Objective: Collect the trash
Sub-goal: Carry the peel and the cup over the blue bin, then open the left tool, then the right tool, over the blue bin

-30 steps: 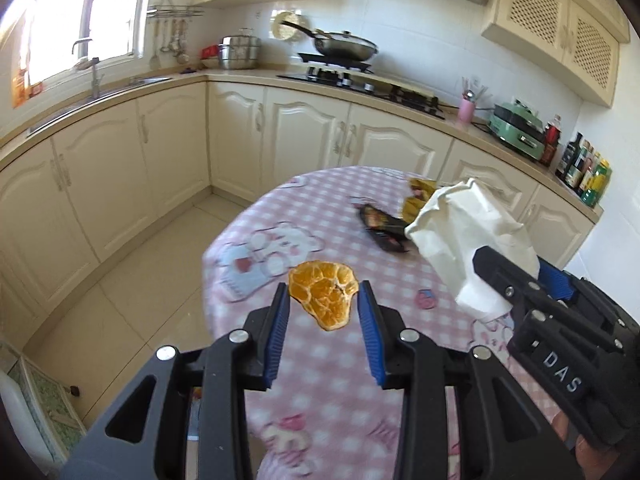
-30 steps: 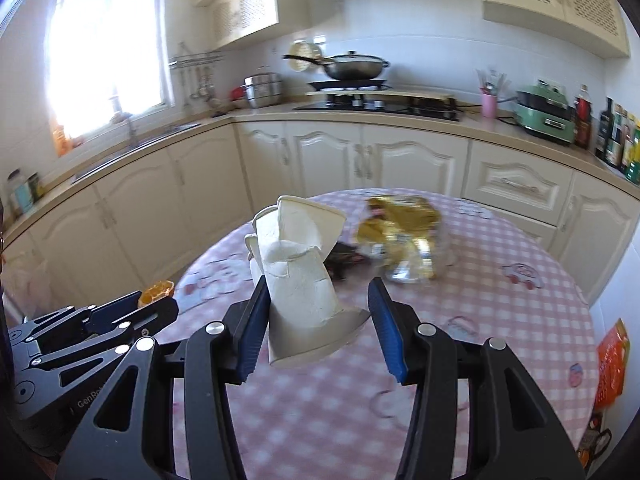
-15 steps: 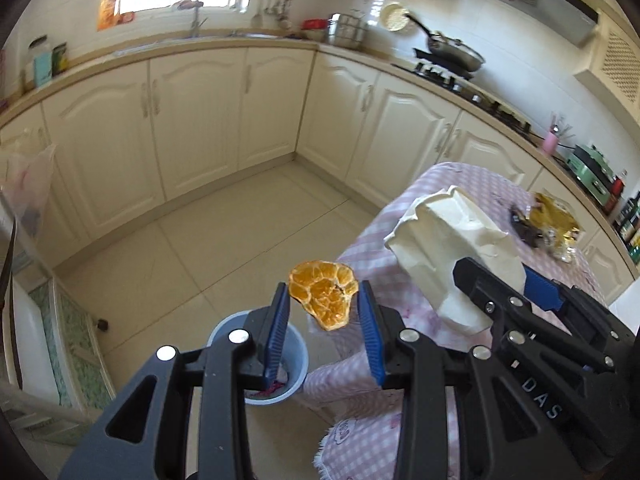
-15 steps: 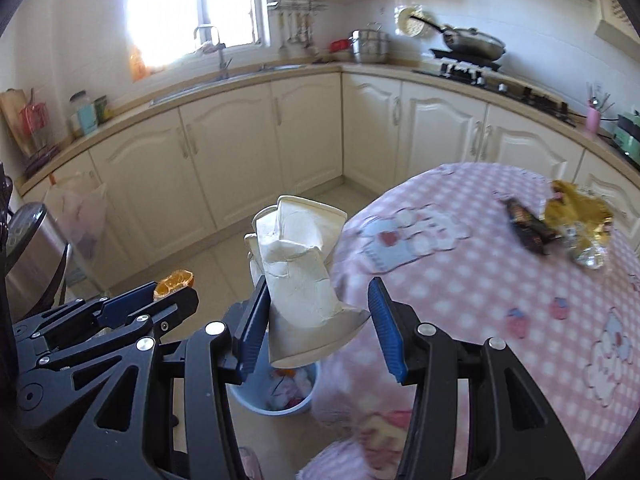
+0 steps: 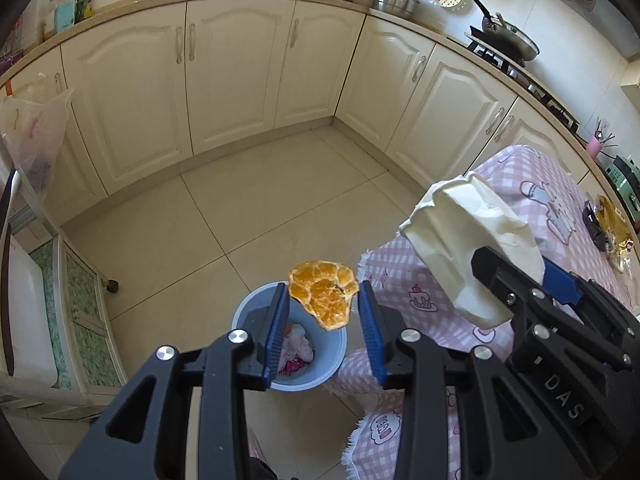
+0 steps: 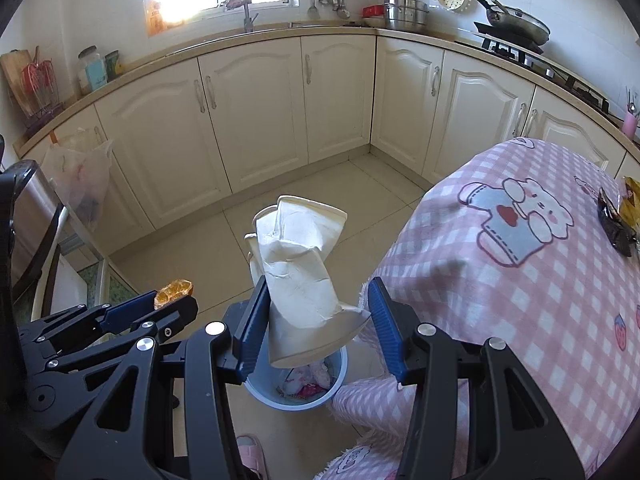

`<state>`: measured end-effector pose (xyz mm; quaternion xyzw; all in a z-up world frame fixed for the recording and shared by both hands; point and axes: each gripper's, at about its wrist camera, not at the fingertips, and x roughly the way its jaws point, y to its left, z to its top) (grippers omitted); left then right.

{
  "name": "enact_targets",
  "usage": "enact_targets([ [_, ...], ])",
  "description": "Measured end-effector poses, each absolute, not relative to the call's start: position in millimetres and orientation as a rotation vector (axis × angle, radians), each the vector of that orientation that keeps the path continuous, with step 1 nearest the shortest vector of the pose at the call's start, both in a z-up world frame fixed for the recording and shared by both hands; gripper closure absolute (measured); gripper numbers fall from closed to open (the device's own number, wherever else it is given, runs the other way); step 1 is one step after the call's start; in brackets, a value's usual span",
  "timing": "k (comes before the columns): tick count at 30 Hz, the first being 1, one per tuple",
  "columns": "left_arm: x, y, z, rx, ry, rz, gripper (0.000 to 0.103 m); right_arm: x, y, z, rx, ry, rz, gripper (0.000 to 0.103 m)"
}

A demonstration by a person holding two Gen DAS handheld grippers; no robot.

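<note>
The task is standing part-way through: two pieces of trash are lifted off the table and are hanging over the bin, but neither is dropped yet, and more trash is waiting on the table.

Working left to right, the left gripper point(image 5: 323, 322) is holding an orange peel point(image 5: 323, 293) between its blue pads, with the jaws set narrow around it. The peel is flat and ragged-edged, with pale webbing on its orange face. It is sitting directly above the blue bin point(image 5: 290, 342), which is standing on the tiled floor just beside the hanging edge of the pink checked tablecloth point(image 5: 404, 276). The bin is already containing some crumpled wrappers.

Next, the right gripper point(image 6: 316, 326) is clamping a crushed white paper cup point(image 6: 298, 276) at a moderate jaw width. The cup is creased and flattened, its rim end pointing up and away from the gripper and its base end sitting low between the pads. It is hanging over the same bin point(image 6: 296, 394).

Farther right, a dark wrapper point(image 6: 614, 224) and a yellow wrapper point(image 6: 631, 200) are lying on the table top, touching each other, well apart from both grippers.

Judged remaining work: releasing both held items into the bin, then returning for the two wrappers. Both grippers are pointing steeply down, so the drop is looking close.
</note>
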<state>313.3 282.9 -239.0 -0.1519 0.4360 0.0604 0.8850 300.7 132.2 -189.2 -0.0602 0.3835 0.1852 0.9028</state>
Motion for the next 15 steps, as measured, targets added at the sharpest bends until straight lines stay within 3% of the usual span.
enact_targets([
  [3, 321, 284, -244, -0.323, 0.906, 0.124, 0.061, 306, 131, -192, -0.123, 0.787, 0.371, 0.056],
  [5, 326, 286, -247, -0.318, 0.912, 0.148, 0.047, 309, 130, -193, -0.121, 0.786, 0.365, 0.056],
  [7, 329, 288, -249, -0.326, 0.913, 0.147, 0.042, 312, 128, -195, -0.117, 0.789, 0.362, 0.056],
  [15, 326, 292, -252, -0.328, 0.924, 0.168, 0.041, 312, 133, -197, -0.121, 0.795, 0.374, 0.056],
])
